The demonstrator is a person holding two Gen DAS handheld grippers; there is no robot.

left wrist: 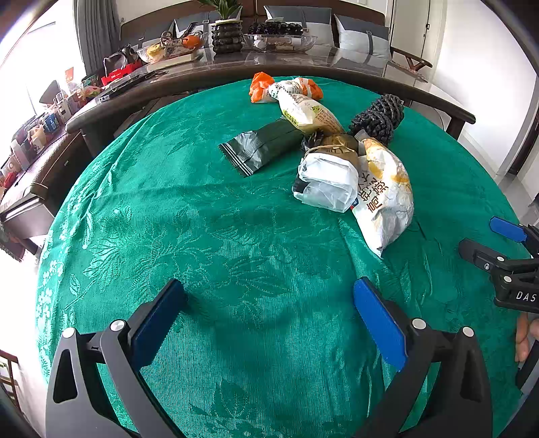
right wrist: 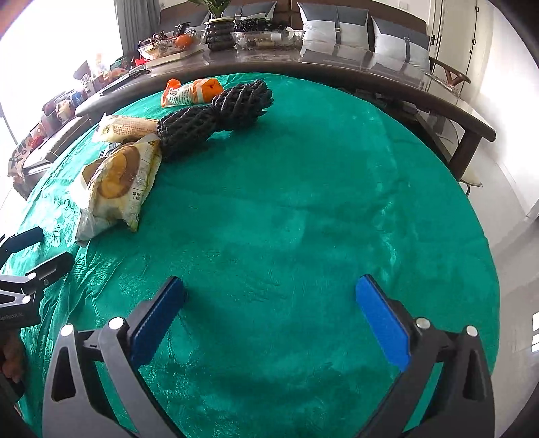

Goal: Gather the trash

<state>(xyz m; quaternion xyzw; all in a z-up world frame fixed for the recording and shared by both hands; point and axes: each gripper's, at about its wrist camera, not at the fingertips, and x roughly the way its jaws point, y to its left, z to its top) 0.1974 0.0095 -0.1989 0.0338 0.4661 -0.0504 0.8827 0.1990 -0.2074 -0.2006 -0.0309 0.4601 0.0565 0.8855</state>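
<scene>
Trash lies on a green tablecloth (left wrist: 209, 242). In the left wrist view I see a dark green wrapper (left wrist: 259, 148), a white plastic bag (left wrist: 328, 182), a yellow-white snack bag (left wrist: 387, 195), a cream wrapper (left wrist: 310, 111), an orange-white wrapper (left wrist: 269, 88) and black foam netting (left wrist: 379, 118). My left gripper (left wrist: 269, 296) is open and empty, short of the pile. The right wrist view shows the snack bag (right wrist: 118, 182), netting (right wrist: 215, 114) and orange-white wrapper (right wrist: 192, 91) at far left. My right gripper (right wrist: 271, 296) is open and empty over bare cloth; it also shows in the left wrist view (left wrist: 485, 239).
A dark long table (left wrist: 303, 64) runs behind the green one, bearing glass bowls (left wrist: 279, 42), a plant pot (left wrist: 226, 37) and clutter. Cushioned seating (right wrist: 337, 23) stands behind it. The left gripper (right wrist: 37, 249) shows at the right wrist view's left edge.
</scene>
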